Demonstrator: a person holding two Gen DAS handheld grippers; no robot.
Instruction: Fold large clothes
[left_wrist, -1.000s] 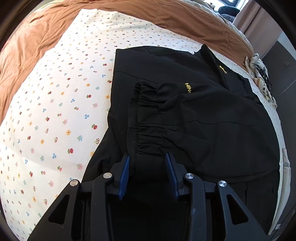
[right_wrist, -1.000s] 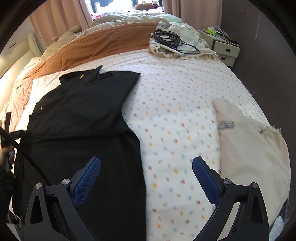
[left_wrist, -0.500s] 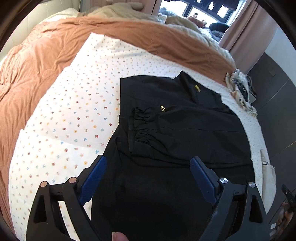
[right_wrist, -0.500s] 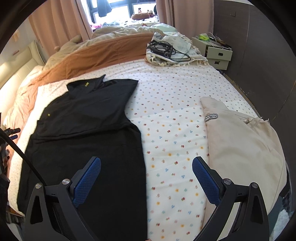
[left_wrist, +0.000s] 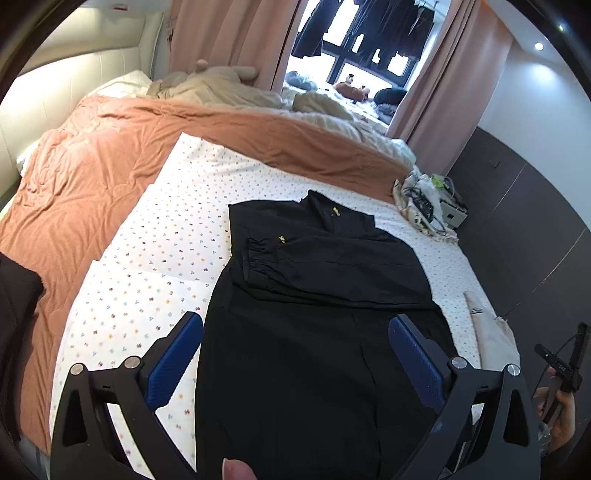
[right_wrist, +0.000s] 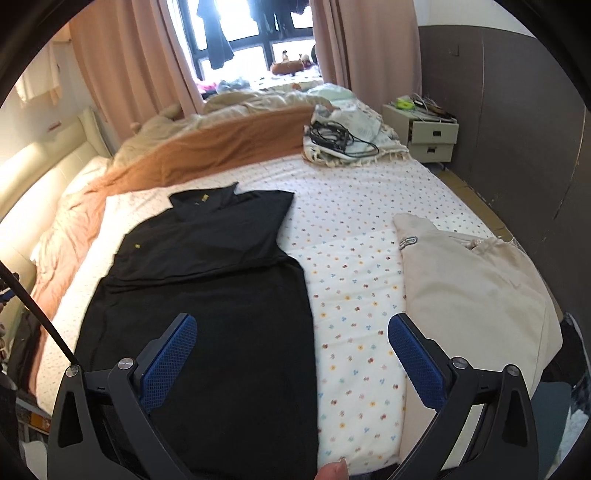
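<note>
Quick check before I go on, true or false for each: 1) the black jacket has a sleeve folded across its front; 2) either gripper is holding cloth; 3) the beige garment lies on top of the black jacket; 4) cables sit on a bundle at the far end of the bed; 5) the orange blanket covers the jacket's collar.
1) True. The black jacket has its gathered cuff lying over the chest.
2) False. The left gripper, its jaws opening, and the right gripper both have nothing between the pads.
3) False. The beige garment lies apart, with floral sheet between them.
4) True. Black cables rest on a pale bundle.
5) False. The orange blanket lies beyond the collar.
</note>
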